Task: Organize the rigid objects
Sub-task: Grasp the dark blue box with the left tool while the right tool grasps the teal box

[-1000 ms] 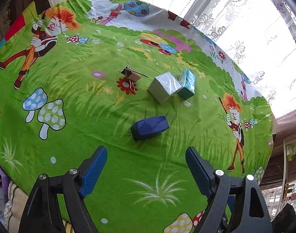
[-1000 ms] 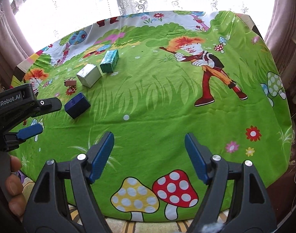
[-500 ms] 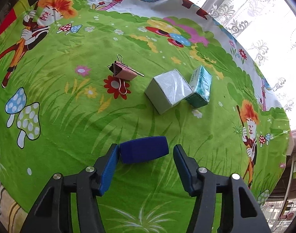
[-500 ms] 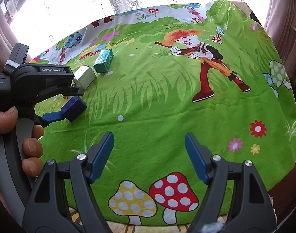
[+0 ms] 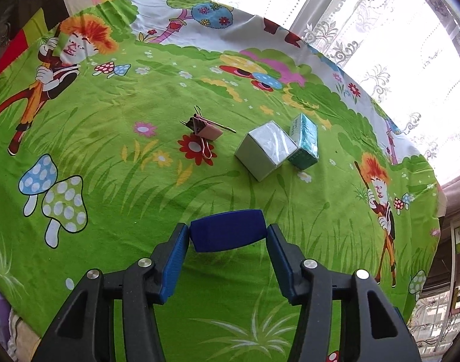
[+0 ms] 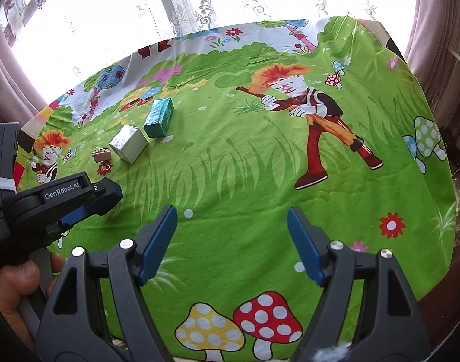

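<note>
Left jaws clamping dark blue rounded block (image 5: 228, 230), glossy, smooth

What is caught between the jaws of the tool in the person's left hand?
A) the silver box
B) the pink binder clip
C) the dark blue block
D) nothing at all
C: in the left wrist view both blue pads press the ends of the dark blue block, while the pink binder clip and silver box lie further off on the cloth.

"GenRobot.AI" on left hand-held gripper (image 6: 88, 208).
</note>
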Available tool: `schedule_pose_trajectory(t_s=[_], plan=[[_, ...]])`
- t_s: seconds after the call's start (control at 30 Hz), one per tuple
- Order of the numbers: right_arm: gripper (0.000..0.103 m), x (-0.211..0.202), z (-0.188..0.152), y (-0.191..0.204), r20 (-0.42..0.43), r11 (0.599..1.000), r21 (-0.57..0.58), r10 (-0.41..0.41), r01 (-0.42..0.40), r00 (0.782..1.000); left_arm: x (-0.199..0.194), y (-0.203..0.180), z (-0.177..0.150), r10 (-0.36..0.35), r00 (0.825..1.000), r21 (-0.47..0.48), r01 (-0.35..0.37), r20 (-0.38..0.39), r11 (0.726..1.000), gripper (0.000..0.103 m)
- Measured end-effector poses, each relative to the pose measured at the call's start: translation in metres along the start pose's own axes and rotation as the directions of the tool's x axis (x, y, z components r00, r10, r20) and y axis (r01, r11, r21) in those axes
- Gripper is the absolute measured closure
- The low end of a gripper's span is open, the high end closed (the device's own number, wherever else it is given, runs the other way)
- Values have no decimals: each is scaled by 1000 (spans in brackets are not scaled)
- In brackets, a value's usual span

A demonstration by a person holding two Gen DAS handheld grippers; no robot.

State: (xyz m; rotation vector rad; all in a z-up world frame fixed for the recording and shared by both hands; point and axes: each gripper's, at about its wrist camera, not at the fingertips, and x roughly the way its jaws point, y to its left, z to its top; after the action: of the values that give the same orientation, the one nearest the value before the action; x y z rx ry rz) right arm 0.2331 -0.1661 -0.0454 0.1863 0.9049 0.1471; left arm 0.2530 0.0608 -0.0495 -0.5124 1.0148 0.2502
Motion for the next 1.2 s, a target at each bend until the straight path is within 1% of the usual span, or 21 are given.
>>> schedule_pose_trajectory(t_s=[0.13,0.2,0.3,0.4,0.53,0.6,0.8,0.9,1.0,1.1,1.13,1.2], plan=[[25,2,18,14,14,1000,-23,15,-14,1000,-9,11,4,34,996,11,-35,80,999,49],[25,7,30,21,23,1000,-23,20,-19,1000,-10,18,5,45,993,-3,-45,107,999,49],[25,18,50,32,24,999,-29,31,-30,999,-7,28,4,40,993,-21,-38,110,999,49],[25,34,70,46,18,999,-46,24,-23,1000,-2,34,4,26,995,-40,-22,99,999,49],[25,59,89,69,0,996,-83,15,-15,1000,1,43,2,21,994,-61,-15,107,998,49],[25,72,95,80,-12,995,-100,8,-9,1000,0,49,3,20,993,-79,-11,116,997,49],[25,109,108,107,-42,991,-131,24,-30,999,1,64,6,18,991,-117,-2,131,993,49],[25,128,112,113,-60,991,-128,19,-27,998,1,67,6,16,991,-122,0,132,992,49],[25,146,114,115,-81,991,-136,-4,-7,997,0,68,6,17,990,-125,0,139,992,49],[31,158,115,115,-94,987,-157,-34,19,995,-2,69,7,18,989,-127,1,144,992,49],[35,162,114,114,-97,987,-159,-50,34,994,-2,69,7,19,989,-127,0,145,992,49],[49,169,111,111,-120,984,-175,-59,37,991,-1,69,7,19,989,-125,0,144,992,49]])
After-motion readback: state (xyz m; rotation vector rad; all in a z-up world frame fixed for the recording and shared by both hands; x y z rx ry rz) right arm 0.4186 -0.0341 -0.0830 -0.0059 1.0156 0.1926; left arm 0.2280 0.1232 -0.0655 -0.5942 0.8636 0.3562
